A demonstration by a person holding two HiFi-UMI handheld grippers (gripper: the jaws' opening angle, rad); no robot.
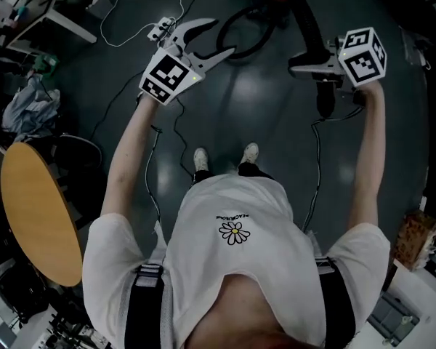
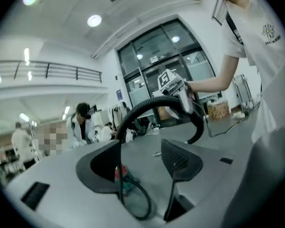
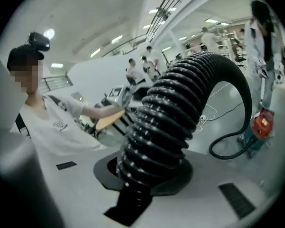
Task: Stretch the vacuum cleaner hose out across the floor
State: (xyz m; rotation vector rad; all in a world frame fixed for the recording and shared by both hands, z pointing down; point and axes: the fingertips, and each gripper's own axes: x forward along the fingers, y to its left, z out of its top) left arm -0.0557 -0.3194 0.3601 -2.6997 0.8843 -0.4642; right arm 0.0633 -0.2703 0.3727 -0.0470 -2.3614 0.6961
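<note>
Here the right gripper (image 3: 147,175) has its jaws clamped on the black ribbed hose (image 3: 180,108) near its free end. The left gripper (image 2: 142,163) hovers beside it, jaws wide apart and empty. Beyond them the hose arches down into a loop on the floor (image 1: 276,107) by the red vacuum cleaner (image 3: 260,125). The stretch looks barely begun. Next, I judge, the held end must be carried away from the cleaner until the loop straightens. I cannot make out what the brown box (image 1: 416,238) holds.
</note>
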